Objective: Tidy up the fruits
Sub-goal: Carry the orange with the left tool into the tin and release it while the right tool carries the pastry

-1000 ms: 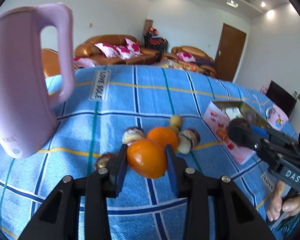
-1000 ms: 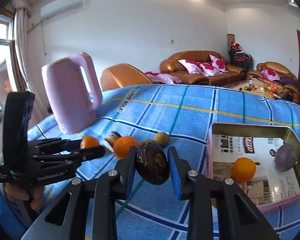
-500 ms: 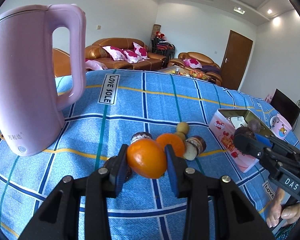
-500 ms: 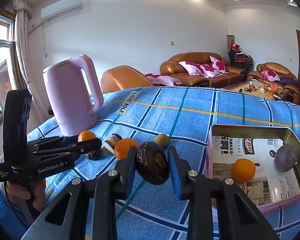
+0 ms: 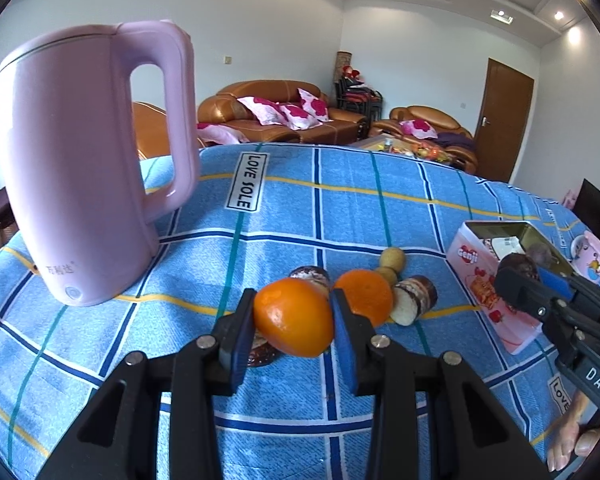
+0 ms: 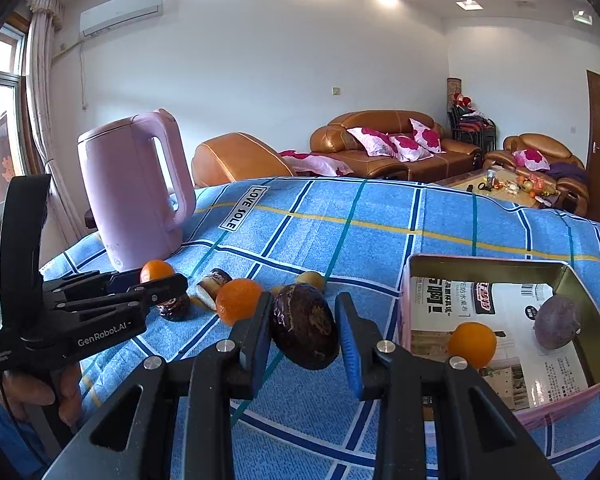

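Left wrist: kettle (image 5: 80, 168) nearer, upright

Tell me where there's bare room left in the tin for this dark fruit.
The pink rectangular tin has printed paper bare along its far side and near its front right corner. An orange sits front left; a purple round fruit sits by the right wall. The dark brown wrinkled fruit fits between them.
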`<state>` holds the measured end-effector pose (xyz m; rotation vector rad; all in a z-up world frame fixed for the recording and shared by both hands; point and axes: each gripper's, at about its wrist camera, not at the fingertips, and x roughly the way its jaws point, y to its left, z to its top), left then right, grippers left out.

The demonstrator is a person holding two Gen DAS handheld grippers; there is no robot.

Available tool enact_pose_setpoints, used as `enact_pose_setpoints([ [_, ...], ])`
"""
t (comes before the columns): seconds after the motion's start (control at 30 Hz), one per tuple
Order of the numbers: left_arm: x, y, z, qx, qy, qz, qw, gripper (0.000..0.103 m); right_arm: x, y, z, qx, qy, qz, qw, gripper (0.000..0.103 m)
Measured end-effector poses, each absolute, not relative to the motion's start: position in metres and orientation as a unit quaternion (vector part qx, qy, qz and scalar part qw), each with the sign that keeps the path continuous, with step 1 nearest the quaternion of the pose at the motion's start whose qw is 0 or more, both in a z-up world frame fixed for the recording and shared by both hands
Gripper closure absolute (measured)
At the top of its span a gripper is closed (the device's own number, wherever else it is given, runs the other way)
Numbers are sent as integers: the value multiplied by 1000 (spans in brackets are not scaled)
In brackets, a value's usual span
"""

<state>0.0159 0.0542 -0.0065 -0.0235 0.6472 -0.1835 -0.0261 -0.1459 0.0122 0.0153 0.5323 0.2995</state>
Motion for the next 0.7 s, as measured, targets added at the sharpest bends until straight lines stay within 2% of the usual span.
enact_pose_setpoints([
  [0.7, 9, 22, -2, 12, 311, -56, 949, 65, -34, -165, 30, 21, 227, 134, 965, 70],
])
